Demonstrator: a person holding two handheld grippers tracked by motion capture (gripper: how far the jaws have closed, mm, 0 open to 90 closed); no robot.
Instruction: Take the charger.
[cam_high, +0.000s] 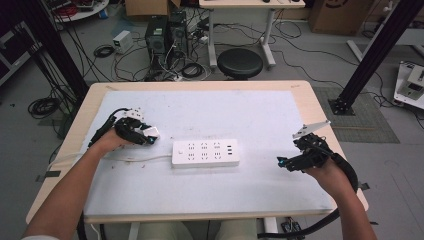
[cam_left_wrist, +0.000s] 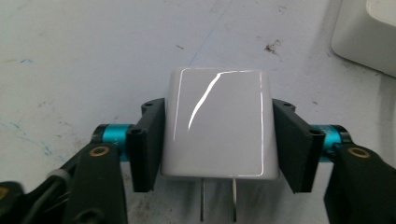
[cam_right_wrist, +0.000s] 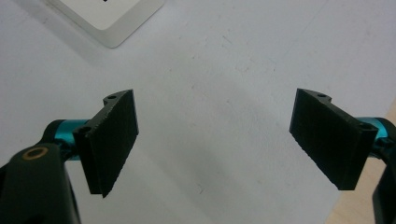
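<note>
At the left of the high view, the left gripper (cam_high: 146, 134) has its fingers clamped on a white charger plug (cam_high: 152, 132), just left of the white power strip (cam_high: 205, 153) at frame centre. To seat it well, I'd say turn the prongs down and square them over a socket first. At the right, the right gripper (cam_high: 283, 162) waits, fingers wide apart over the counter (cam_high: 270, 110). The left gripper view reveals the prongs (cam_left_wrist: 218, 199), pointing toward the bottom edge, which the high view can't resolve.

A wooden table (cam_high: 320, 107) topped by a white mat (cam_high: 225, 115) stands on grey floor (cam_high: 310, 65). At twelve o'clock, a black stool (cam_high: 240, 63); at eleven, computer towers (cam_high: 165, 32) and tangled cables (cam_high: 130, 62).
</note>
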